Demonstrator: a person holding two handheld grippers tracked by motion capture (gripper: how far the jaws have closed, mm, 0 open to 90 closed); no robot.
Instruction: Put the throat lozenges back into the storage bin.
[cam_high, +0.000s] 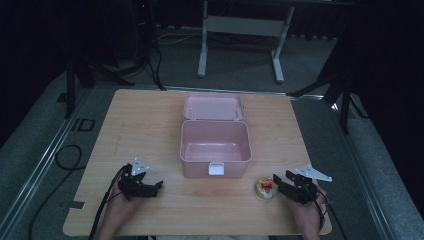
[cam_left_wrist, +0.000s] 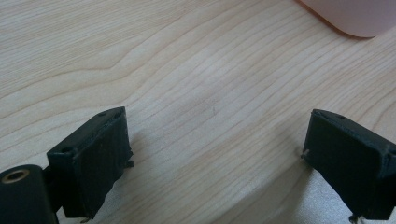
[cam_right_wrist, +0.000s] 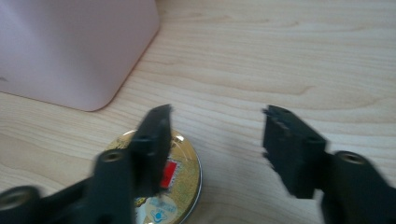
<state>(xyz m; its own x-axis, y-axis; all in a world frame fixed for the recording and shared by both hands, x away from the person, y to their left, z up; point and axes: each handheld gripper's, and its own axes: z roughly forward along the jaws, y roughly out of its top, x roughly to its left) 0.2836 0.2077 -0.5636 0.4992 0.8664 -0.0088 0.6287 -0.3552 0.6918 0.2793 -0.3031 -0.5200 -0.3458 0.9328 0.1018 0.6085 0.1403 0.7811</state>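
Tin (cam_high: 265, 188), round and gold-lidded with a red mark, lies flat on the wooden table (cam_high: 150, 130), at about four o'clock from the open pink box (cam_high: 215, 145) and near its front corner. Right gripper (cam_high: 276, 182) hovers just beside the tin with jaws spread, one jaw over the lid. Left gripper (cam_high: 159, 186), at seven o'clock from the box, is spread over bare wood. Risk: closing off-centre, the jaws could skid off the rim and shove the tin away.
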